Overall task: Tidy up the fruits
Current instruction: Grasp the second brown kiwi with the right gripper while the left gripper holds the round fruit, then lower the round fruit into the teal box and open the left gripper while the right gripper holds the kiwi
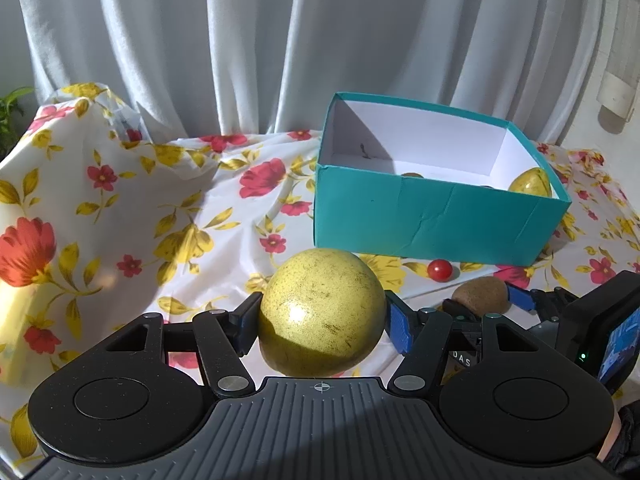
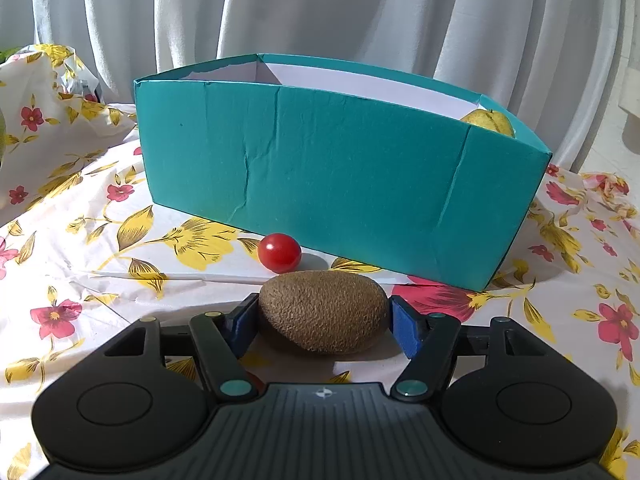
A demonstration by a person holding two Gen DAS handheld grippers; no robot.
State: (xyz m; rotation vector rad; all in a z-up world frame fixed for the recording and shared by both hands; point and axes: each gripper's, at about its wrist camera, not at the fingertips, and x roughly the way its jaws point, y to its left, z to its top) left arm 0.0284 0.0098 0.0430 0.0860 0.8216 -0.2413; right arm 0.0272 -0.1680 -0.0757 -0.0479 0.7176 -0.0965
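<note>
A: Report the left tongs (image 1: 322,322).

B: Jaws about half open and clamped on the yellow-green round fruit (image 1: 322,312). Both blue pads touch its sides. The fruit is held above the flowered cloth (image 1: 120,208) covering the worktop, short of the teal box (image 1: 420,220).

A: And the right tongs (image 2: 323,320)?

B: Jaws at a similar width, one blue pad at each end of the brown kiwi (image 2: 324,310). The pads appear to touch it. The kiwi rests on the cloth, just in front of the box's near wall.

A: Other fruit?

B: A small red tomato (image 2: 279,252) lies on the cloth between the kiwi and the box, close to both. A yellow fruit (image 1: 530,184) sits inside the box at its right end.

A: Background?

B: A grey curtain (image 1: 240,40) hangs behind the worktop.
</note>
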